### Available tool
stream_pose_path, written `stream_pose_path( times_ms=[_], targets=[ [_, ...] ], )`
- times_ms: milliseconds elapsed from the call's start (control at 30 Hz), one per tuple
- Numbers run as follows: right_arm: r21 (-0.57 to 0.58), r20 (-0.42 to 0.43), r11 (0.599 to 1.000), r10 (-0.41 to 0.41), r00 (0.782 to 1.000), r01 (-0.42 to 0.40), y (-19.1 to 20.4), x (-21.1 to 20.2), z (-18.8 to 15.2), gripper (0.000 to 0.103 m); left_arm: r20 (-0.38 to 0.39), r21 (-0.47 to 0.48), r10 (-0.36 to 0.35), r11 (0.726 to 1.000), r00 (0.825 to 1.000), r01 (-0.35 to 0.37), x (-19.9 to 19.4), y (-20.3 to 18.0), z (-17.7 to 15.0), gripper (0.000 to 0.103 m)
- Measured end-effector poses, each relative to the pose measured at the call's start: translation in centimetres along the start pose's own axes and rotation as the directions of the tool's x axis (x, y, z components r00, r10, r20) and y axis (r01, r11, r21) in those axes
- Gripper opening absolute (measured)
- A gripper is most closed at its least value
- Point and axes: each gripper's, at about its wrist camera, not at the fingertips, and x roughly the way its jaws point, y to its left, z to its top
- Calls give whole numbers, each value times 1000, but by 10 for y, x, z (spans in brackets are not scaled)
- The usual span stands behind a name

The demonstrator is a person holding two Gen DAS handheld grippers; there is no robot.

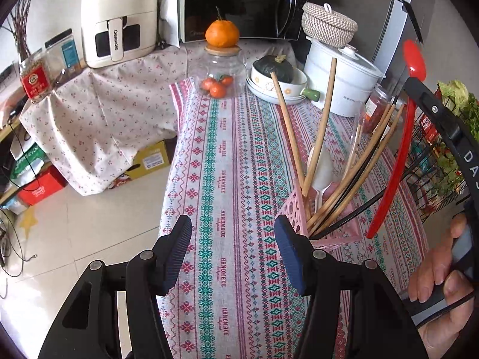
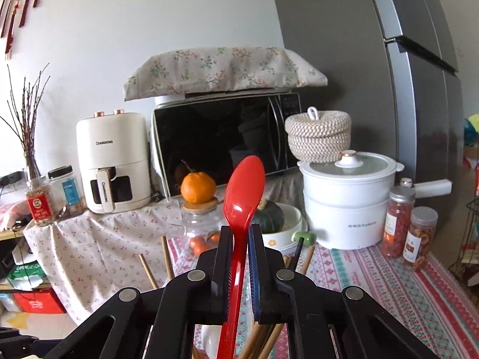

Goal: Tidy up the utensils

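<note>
Right wrist view: we are seeing the right gripper (image 2: 239, 236) clamping the red spoon (image 2: 244, 188), handle cut off below; the left gripper (image 1: 233, 239) is gaping empty beside the pink holder (image 1: 295, 209).

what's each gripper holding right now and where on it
The right gripper is shut on the red spoon, pinching its handle just below the bowl. The left gripper is open over the tablecloth with nothing between its fingers.

Red spoon (image 2: 244, 191) upright; chopsticks (image 1: 317, 137) in pink holder (image 1: 292, 209)
</note>
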Motion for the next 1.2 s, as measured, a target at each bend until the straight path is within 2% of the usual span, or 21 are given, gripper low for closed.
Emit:
stream_pose_path(
  times_ms=[167,300,467,567,700,767,833,967,1067,1167,1200],
  targets=[
    [0,45,996,-87,995,87,13,13,-20,9,-26,-5,7,1000,1000,-7,5,12,-1,60],
    [12,50,991,-130,990,130,17,19,-32,9,-41,-27,6,1000,999,-7,8,20,0,60],
    [17,20,992,-124,992,124,21,16,-47,11,-42,-35,11,999,999,-12,9,25,0,60],
    [14,11,995,-98,995,97,22,7,-45,16,-42,-37,9,999,999,-11,8,25,0,60],
    [31,-9,998,-53,999,53,12,-10,-26,36,-39,-27,-8,1000,999,7,6,20,-2,61],
    [30,-48,999,-39,998,40,5,-16,-14,40,-27,-24,-19,1000,999,19,2,14,-3,64],
    [28,-87,999,-26,996,28,-5,-25,-3,48,-8,-26,-18,1000,1000,17,-3,9,-6,73],
    [21,-154,999,-46,987,50,-31,-48,12,67,23,-25,-27,999,999,27,-17,-6,-12,82],
    [19,-234,997,-63,970,70,-51,-63,17,79,43,-30,-20,999,999,21,-29,-19,-17,89],
    [24,-332,996,-74,940,87,-70,-76,16,85,56,-25,-26,999,998,28,-42,-34,-23,91],
    [37,-362,995,-77,929,97,-77,-80,15,92,61,-21,-28,999,998,30,-46,-39,-25,92]
  ],
)
